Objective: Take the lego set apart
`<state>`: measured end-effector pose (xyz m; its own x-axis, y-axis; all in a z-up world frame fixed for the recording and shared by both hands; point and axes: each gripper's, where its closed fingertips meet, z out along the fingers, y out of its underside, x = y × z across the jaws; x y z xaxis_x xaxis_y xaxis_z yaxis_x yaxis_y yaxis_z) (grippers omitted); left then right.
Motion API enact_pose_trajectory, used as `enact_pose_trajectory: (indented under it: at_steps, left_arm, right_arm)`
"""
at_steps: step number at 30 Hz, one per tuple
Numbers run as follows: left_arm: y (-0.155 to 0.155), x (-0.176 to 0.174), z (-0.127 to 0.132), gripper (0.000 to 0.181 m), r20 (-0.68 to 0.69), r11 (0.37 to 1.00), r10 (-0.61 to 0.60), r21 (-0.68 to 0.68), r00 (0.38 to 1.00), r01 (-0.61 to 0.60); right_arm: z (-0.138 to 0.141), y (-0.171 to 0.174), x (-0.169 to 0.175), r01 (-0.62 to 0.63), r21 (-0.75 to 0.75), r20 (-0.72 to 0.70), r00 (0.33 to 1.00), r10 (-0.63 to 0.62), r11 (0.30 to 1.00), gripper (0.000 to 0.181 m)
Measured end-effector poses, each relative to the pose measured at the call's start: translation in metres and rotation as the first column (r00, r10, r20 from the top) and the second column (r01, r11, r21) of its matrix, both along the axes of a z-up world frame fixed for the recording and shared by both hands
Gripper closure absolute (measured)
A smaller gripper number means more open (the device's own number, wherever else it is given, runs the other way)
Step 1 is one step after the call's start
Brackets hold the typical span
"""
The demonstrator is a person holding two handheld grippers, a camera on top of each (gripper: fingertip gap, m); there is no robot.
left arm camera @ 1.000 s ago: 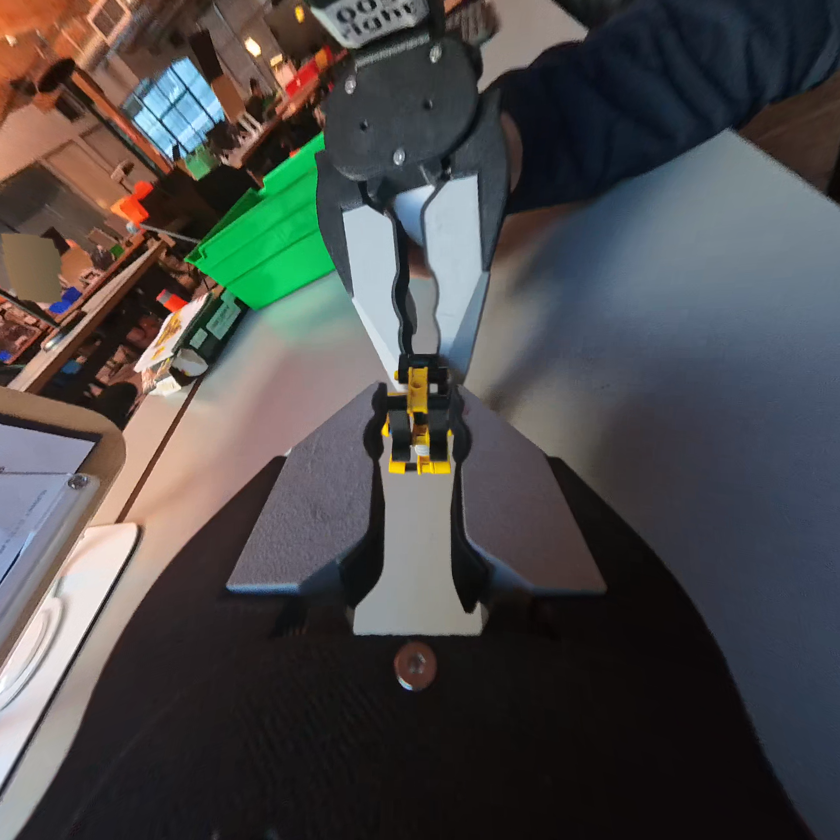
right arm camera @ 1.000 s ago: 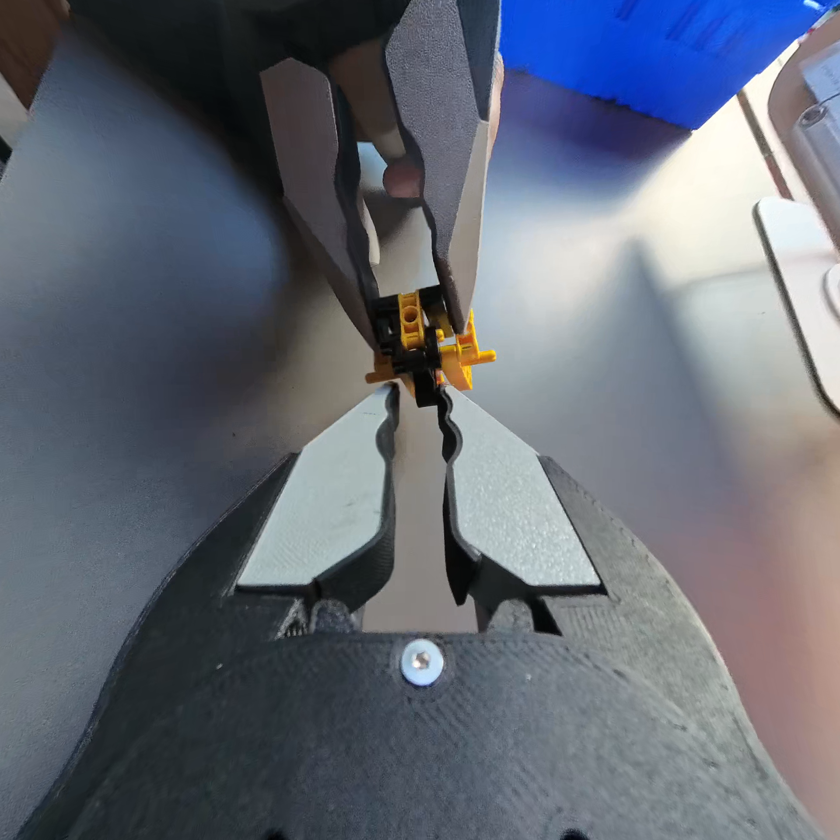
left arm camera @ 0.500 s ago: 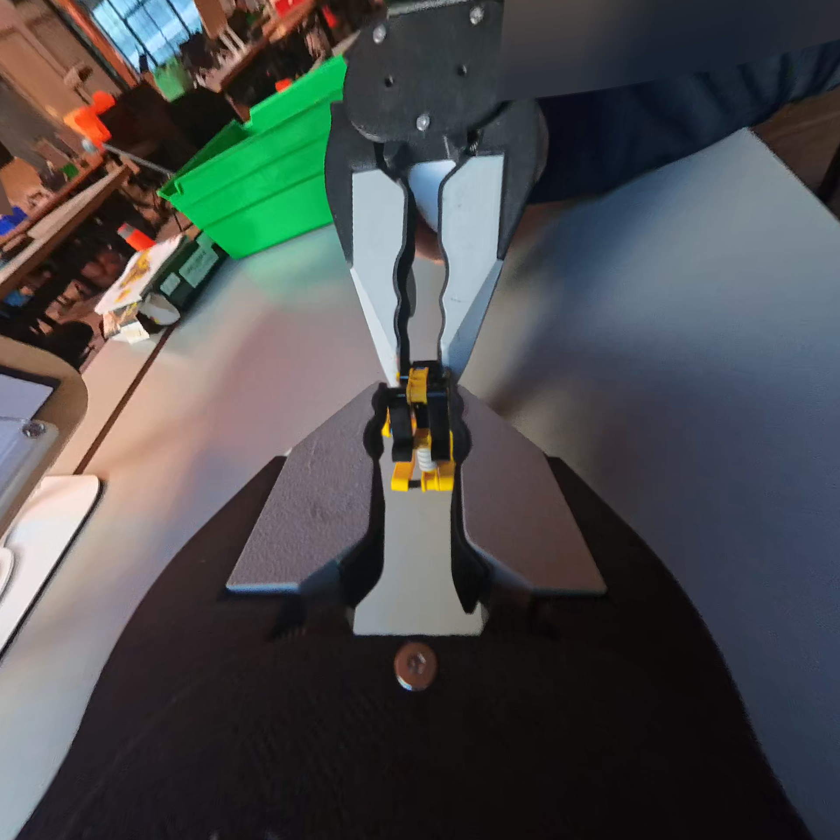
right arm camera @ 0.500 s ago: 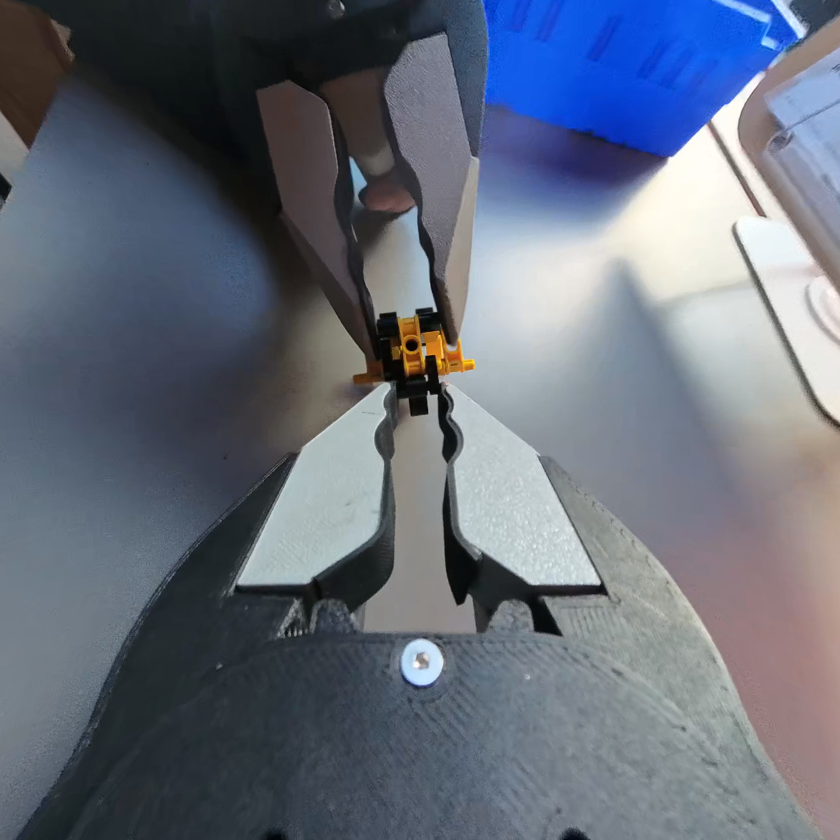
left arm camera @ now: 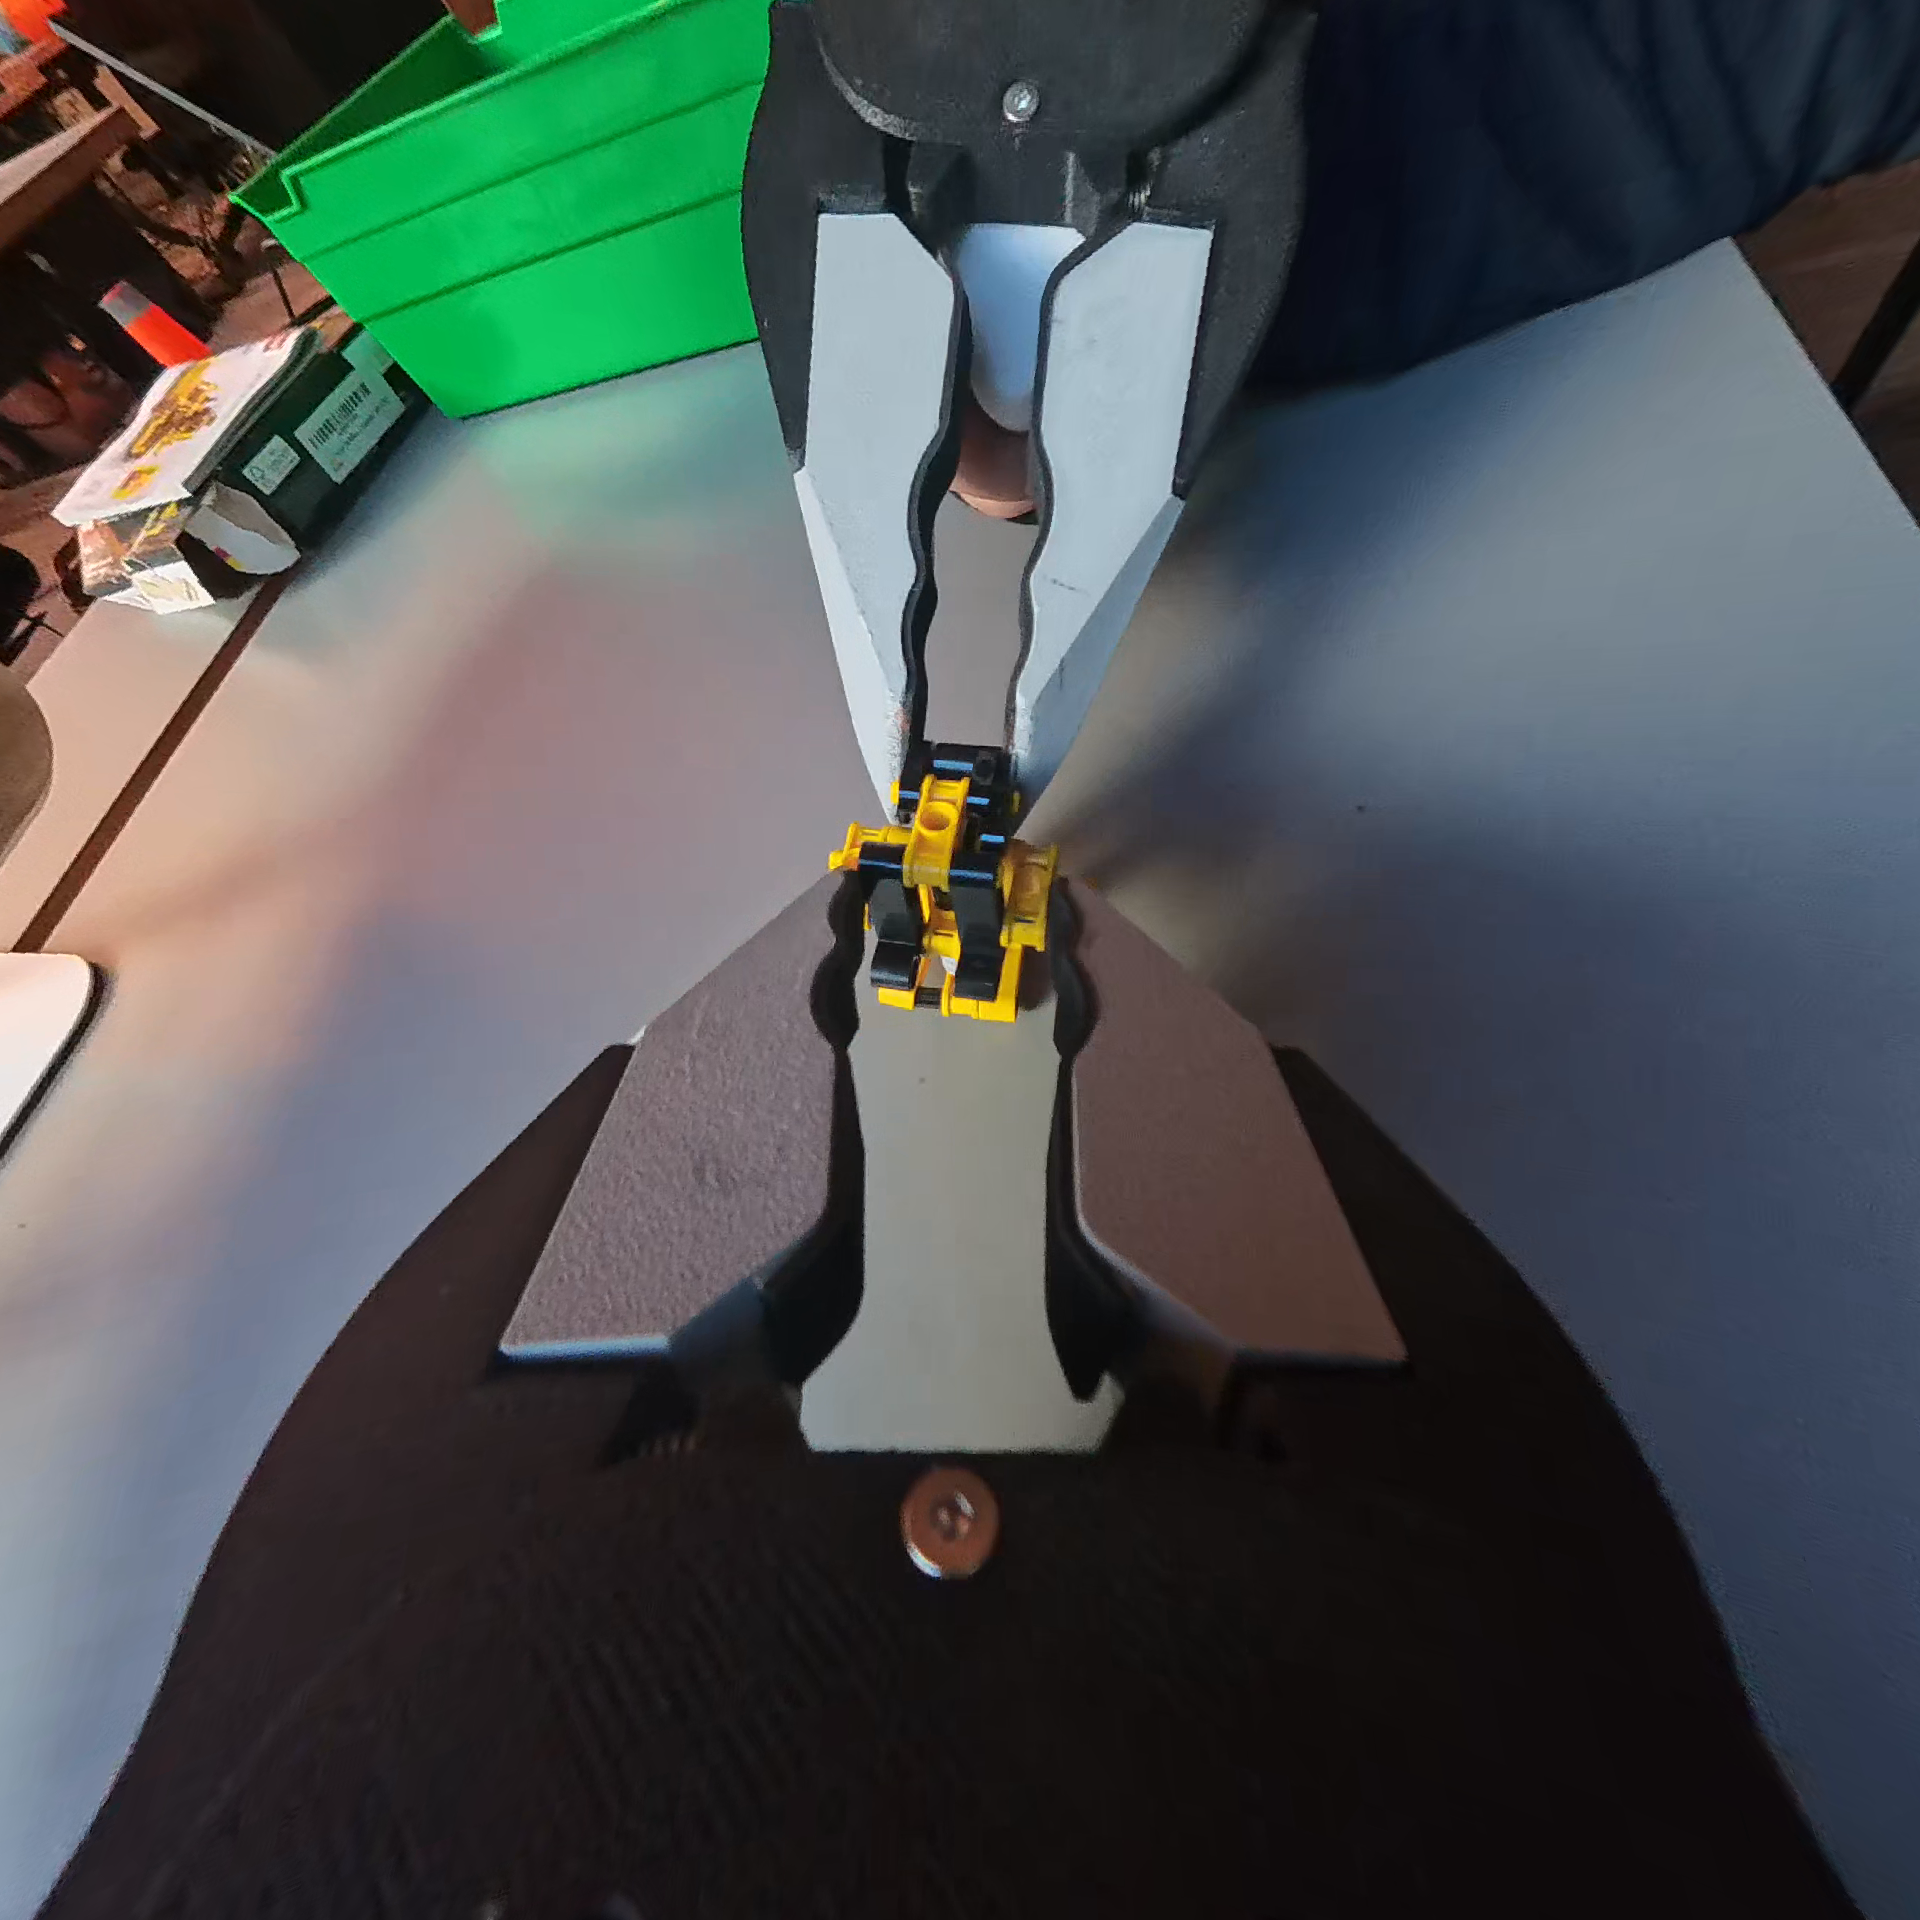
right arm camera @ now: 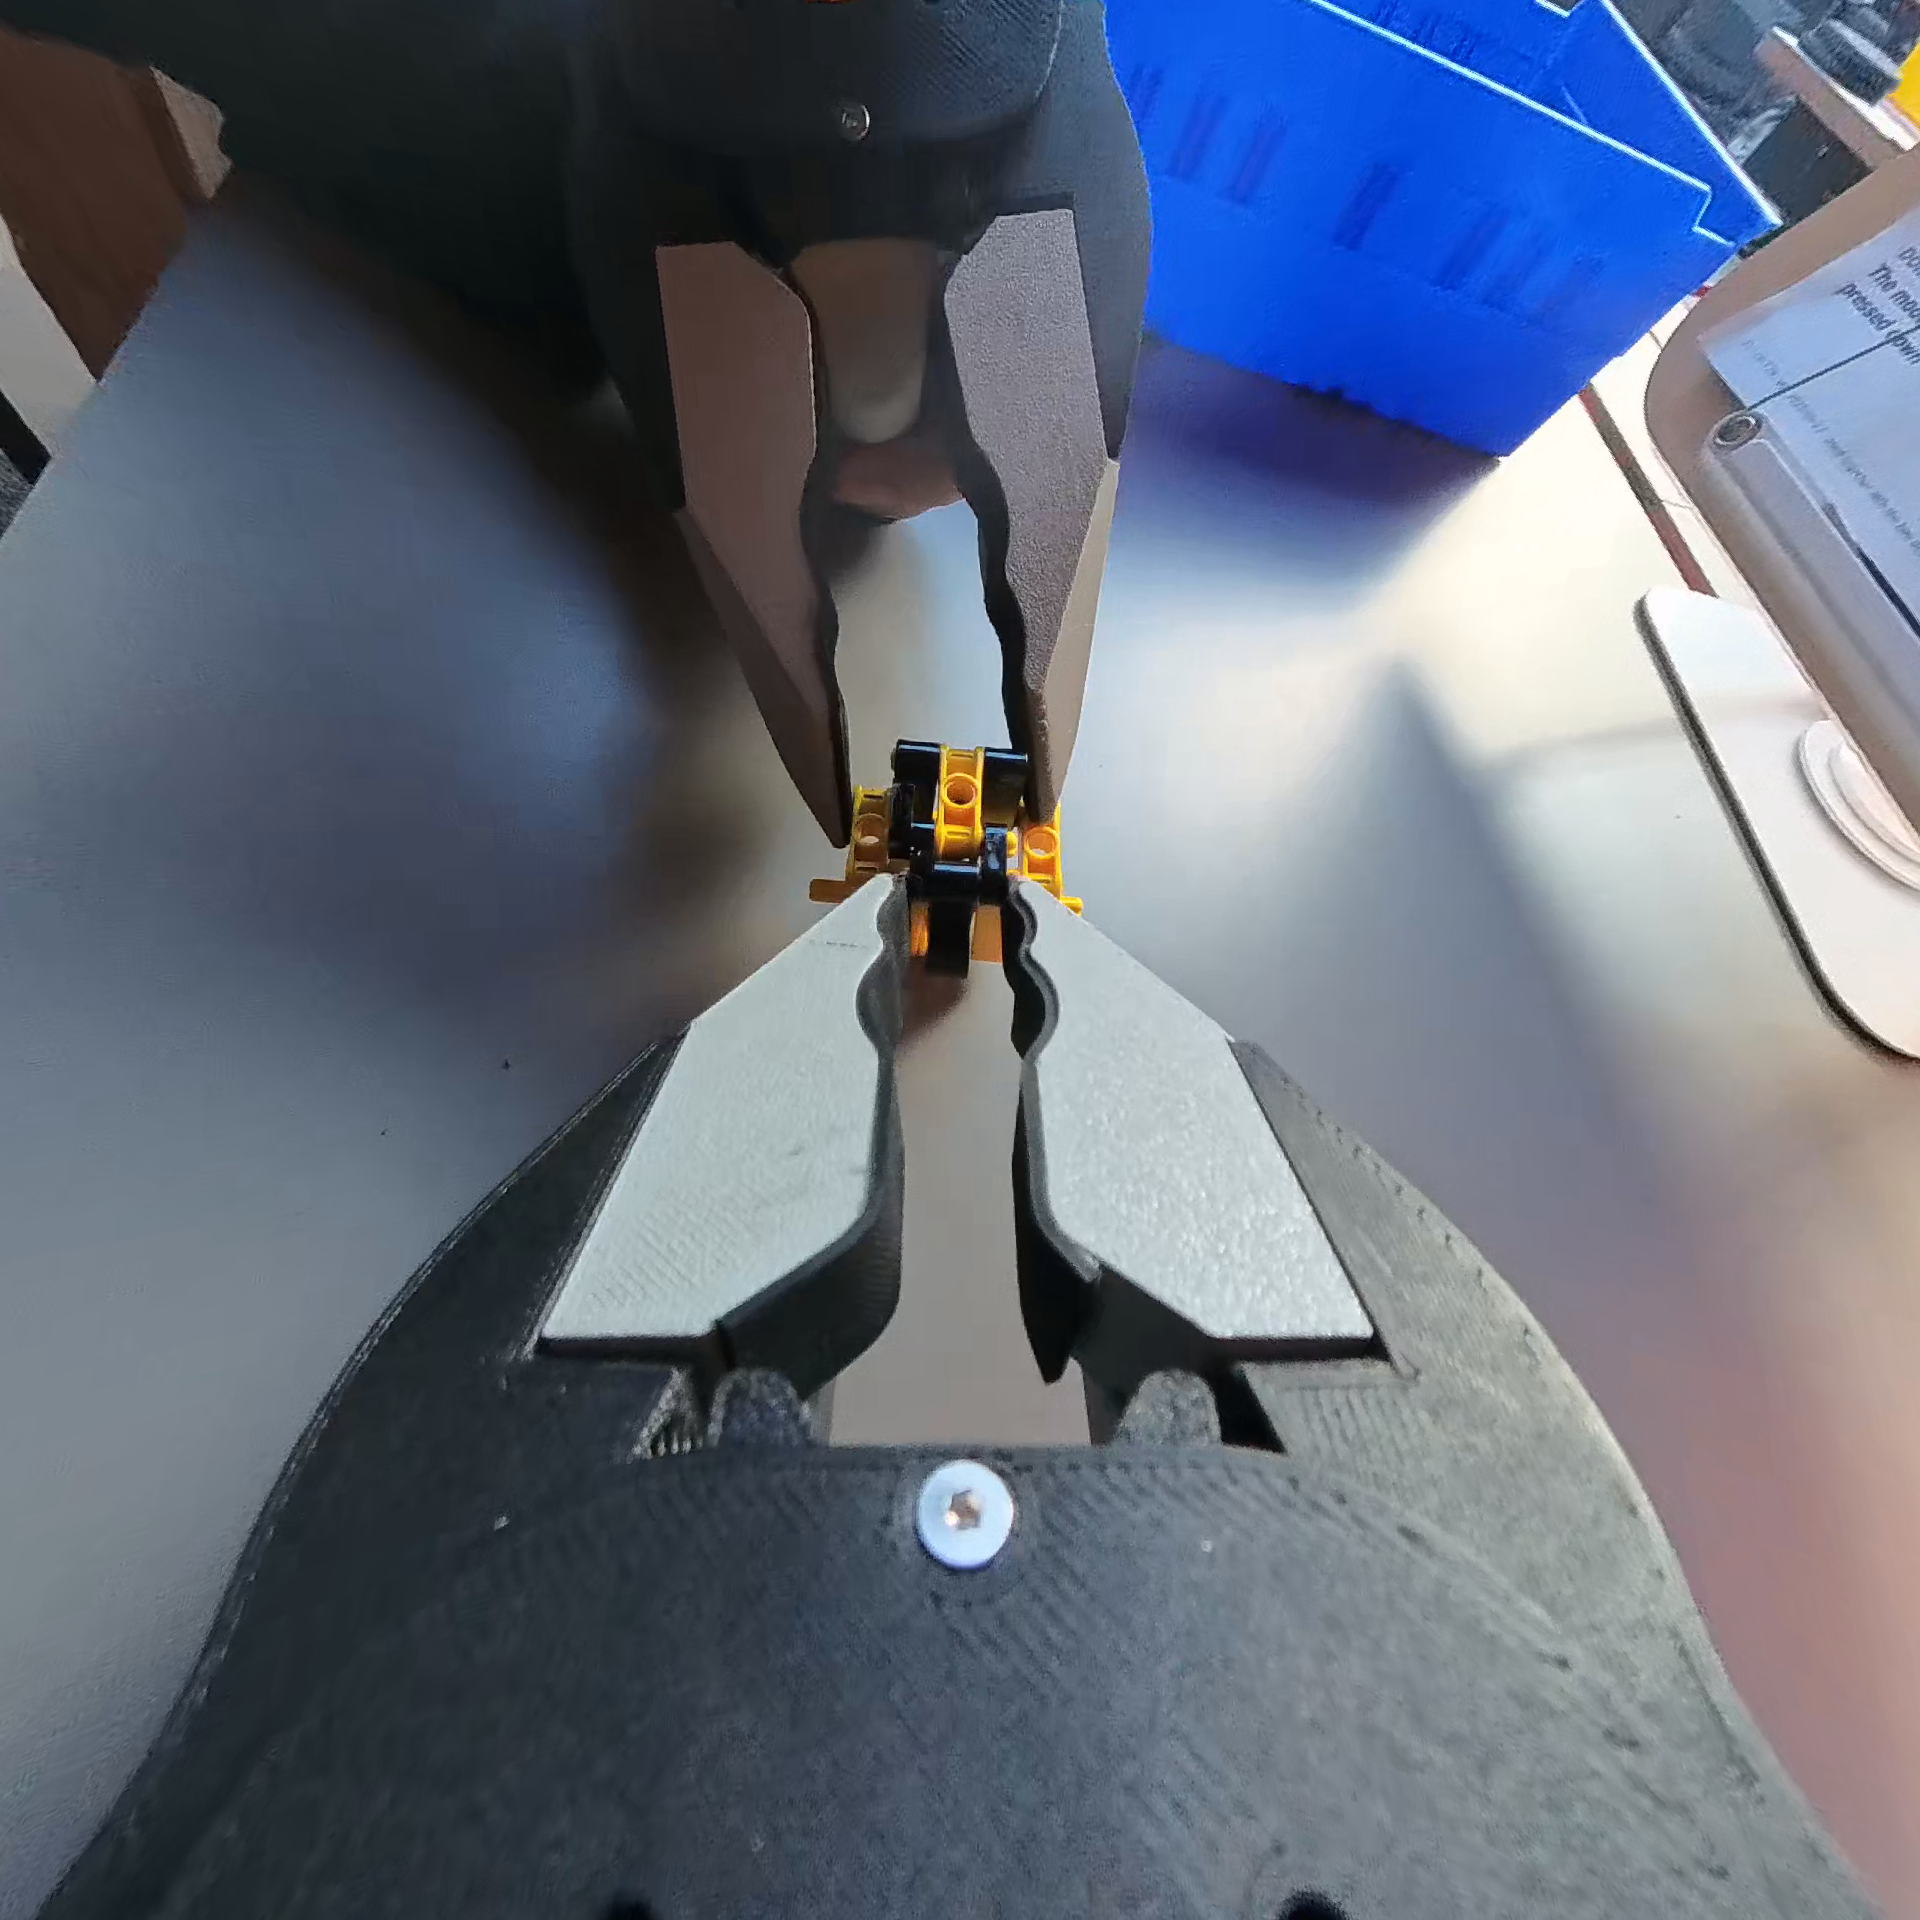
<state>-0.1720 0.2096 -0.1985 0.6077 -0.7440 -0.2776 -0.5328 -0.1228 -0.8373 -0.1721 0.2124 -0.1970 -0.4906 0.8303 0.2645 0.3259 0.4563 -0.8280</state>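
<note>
A small yellow and black lego set (left arm camera: 940, 925) hangs above the grey table (left arm camera: 1507, 831), held from both ends. My left gripper (left arm camera: 951, 904) is shut on its yellow and black body, with a fingertip on each side. My right gripper (right arm camera: 948, 899) is shut on a black piece at the near end of the set (right arm camera: 961, 810). The two grippers face each other tip to tip. The right gripper also shows in the left wrist view (left arm camera: 958, 779), and the left gripper in the right wrist view (right arm camera: 940, 821). The underside of the set is hidden.
A green bin (left arm camera: 540, 239) stands at the far left, with a box and booklet (left arm camera: 229, 436) beside it. A blue bin (right arm camera: 1403, 208) stands at the back. A paper stand (right arm camera: 1818, 416) on a white base (right arm camera: 1766, 790) is at the right. A dark sleeve (left arm camera: 1558, 156) reaches in. My two grippers' fingertips are within a few centimetres of each other.
The set has turned in the grip, so its yellow crossbar now lies level. The left jaws stand slightly wider. Both cameras have tilted, and the bins loom larger.
</note>
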Motion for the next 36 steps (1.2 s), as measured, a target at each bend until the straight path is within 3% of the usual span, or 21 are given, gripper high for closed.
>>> enact_pose_trajectory:
  at_steps: [6, 13, 25, 29, 36]
  left_arm:
    - [0.003, 0.005, 0.000, 0.149, -0.003, 1.000, 0.004, 0.004, 1.000, -0.004]
    - [-0.003, 0.006, 0.000, 0.149, 0.007, 1.000, -0.022, -0.006, 1.000, 0.022]
    - [-0.014, 0.009, 0.006, 0.148, 0.125, 0.991, -0.090, -0.088, 0.988, 0.101]
    - [-0.017, 0.010, 0.008, 0.157, 0.135, 0.988, -0.118, -0.081, 0.984, 0.129]
    - [-0.006, 0.010, 0.007, 0.156, 0.041, 0.999, -0.043, 0.018, 0.998, 0.042]
  right_arm:
    - [0.007, 0.005, 0.009, 0.010, -0.081, 0.055, 0.998, -0.006, 0.997, 0.160]
    - [0.008, -0.003, 0.014, -0.025, -0.273, 0.126, 0.990, 0.062, 0.962, 0.168]
    - [0.007, -0.009, 0.016, -0.079, -0.196, 0.089, 0.991, 0.098, 0.977, 0.168]
    - [0.005, -0.014, 0.019, -0.101, -0.207, 0.105, 0.987, 0.125, 0.973, 0.168]
    - [0.003, -0.013, 0.017, -0.081, -0.229, 0.123, 0.986, 0.111, 0.970, 0.167]
